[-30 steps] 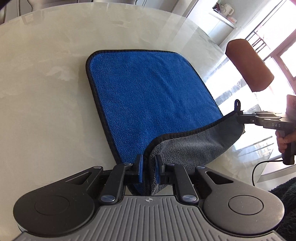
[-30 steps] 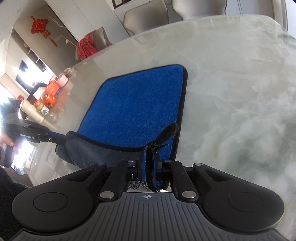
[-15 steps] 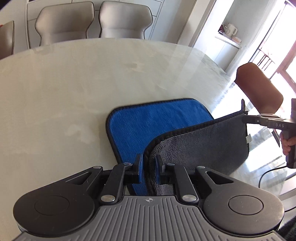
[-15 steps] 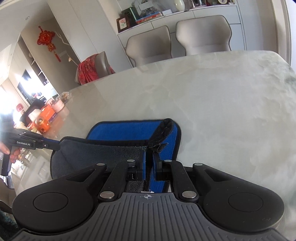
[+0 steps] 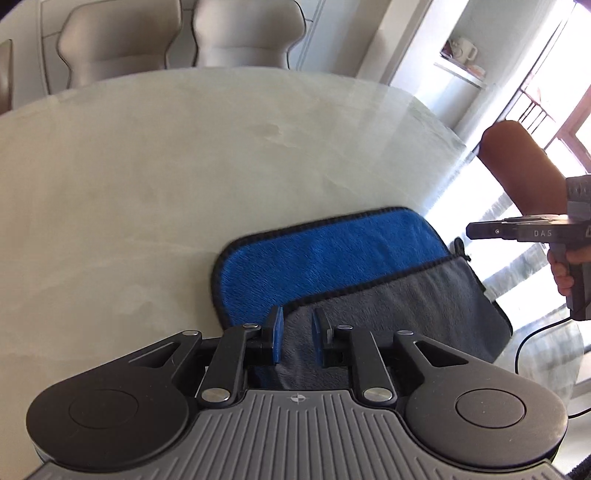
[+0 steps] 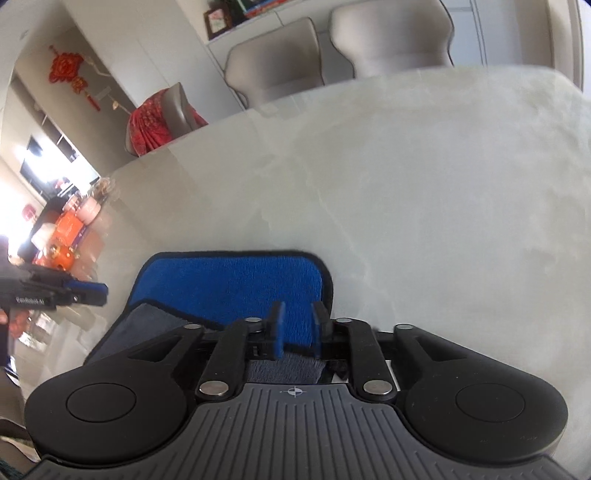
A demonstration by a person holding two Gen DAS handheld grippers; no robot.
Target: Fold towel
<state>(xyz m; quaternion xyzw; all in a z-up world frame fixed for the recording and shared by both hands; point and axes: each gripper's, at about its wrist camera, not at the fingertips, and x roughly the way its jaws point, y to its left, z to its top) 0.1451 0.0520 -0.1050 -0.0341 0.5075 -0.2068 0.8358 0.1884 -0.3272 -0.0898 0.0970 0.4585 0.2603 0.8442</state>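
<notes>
A pale marble table [image 5: 147, 177] is seen beneath both grippers, with grey chairs [image 5: 243, 33] ranged beyond its far edge. The towel [image 5: 332, 258] is laid just ahead of the left gripper [image 5: 297, 341], its grey half folded over the blue, a blue strip left uncovered. The right gripper [image 6: 298, 334] is held over the towel's other side. Both sets of jaws are parted, nothing gripped

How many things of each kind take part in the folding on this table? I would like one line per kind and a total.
Towel, blue face, grey back: 1
Hand-held gripper, left and right, both open: 2
Marble table: 1
Total: 4
</notes>
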